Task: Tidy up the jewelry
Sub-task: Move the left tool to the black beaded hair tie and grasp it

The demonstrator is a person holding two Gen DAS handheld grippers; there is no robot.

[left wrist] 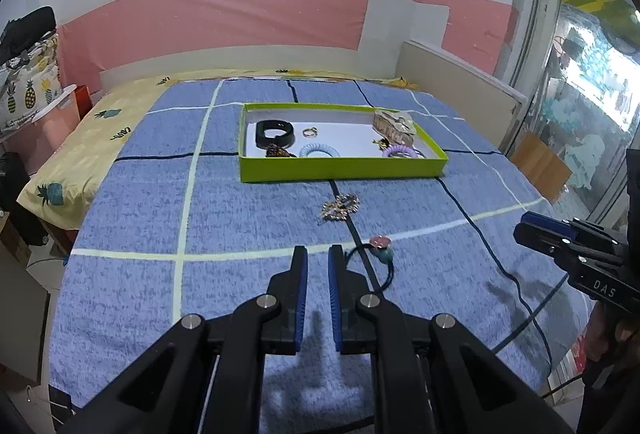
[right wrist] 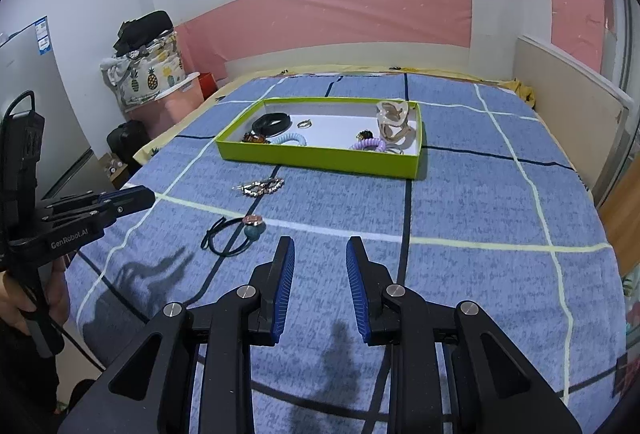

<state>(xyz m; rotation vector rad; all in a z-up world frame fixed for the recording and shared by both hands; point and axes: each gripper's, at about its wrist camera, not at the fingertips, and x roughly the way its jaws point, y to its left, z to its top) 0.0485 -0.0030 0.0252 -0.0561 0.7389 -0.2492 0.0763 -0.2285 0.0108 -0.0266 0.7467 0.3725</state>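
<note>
Two pieces lie loose on the blue checked blanket [left wrist: 248, 202] before the green tray [left wrist: 340, 168]: a gold-toned brooch [left wrist: 340, 207] and a black hair tie [left wrist: 370, 262] with a teal bead. Our left gripper [left wrist: 318, 260] hangs pinched nearly together and empty, our right gripper [right wrist: 320, 254] slightly apart. The thin elastic could slip our pads or snag the fabric.

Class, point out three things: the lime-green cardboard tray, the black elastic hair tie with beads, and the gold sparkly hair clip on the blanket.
lime-green cardboard tray [left wrist: 340, 168], left wrist view, front wall.
black elastic hair tie [right wrist: 224, 252], right wrist view, elastic loop.
gold sparkly hair clip [left wrist: 340, 207], left wrist view, centre.
</note>
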